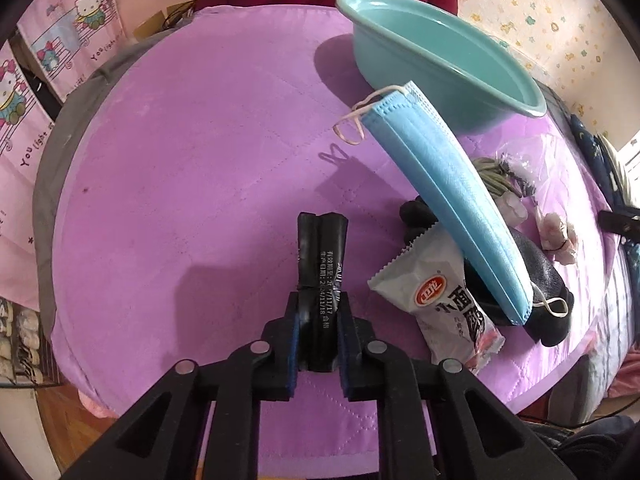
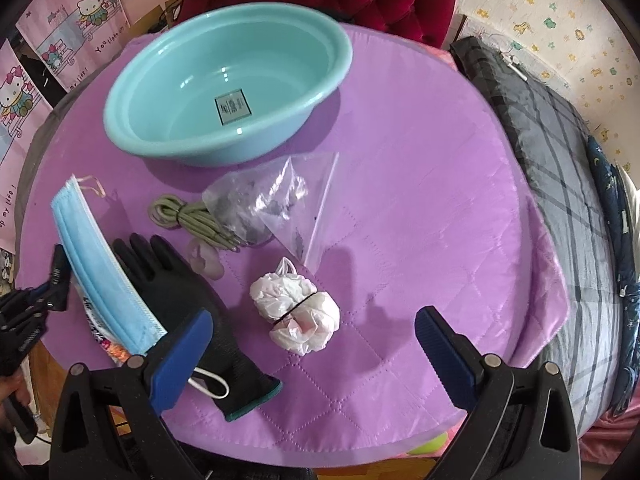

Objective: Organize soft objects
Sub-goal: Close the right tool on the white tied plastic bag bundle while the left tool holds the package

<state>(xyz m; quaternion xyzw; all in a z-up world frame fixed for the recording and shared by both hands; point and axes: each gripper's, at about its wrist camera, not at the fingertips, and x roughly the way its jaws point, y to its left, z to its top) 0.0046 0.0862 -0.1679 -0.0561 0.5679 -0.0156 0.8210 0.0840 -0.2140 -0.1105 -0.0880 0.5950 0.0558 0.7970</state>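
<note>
A: Which step?

B: First pickup, I'd say. Left gripper [image 1: 319, 322] is clamped tight on a black sachet [image 1: 321, 276], printed date text along it, held up off the purple quilted mat [image 1: 180, 168]. Teal basin [image 2: 224, 80] has nothing in it but its label sticker.

A: Right one?

B: Right gripper [image 2: 314, 334] is spread wide, holding nothing, hanging above the tied white plastic bag [image 2: 295, 307].

A: What's left on the mat?

B: Blue face mask [image 2: 102, 266] lying across a black glove [image 2: 188, 300] and a snack packet [image 1: 438, 298]. Green cord bundle [image 2: 188, 218] touching a clear bag [image 2: 272, 200], just in front of the basin. White bag sits apart, nearer the right gripper.

A: Next?

B: Probably carry the sachet over the basin rim and release. Right needs to drop and close on the white bag; it's squashy, so bite at the black tie in the middle.
</note>
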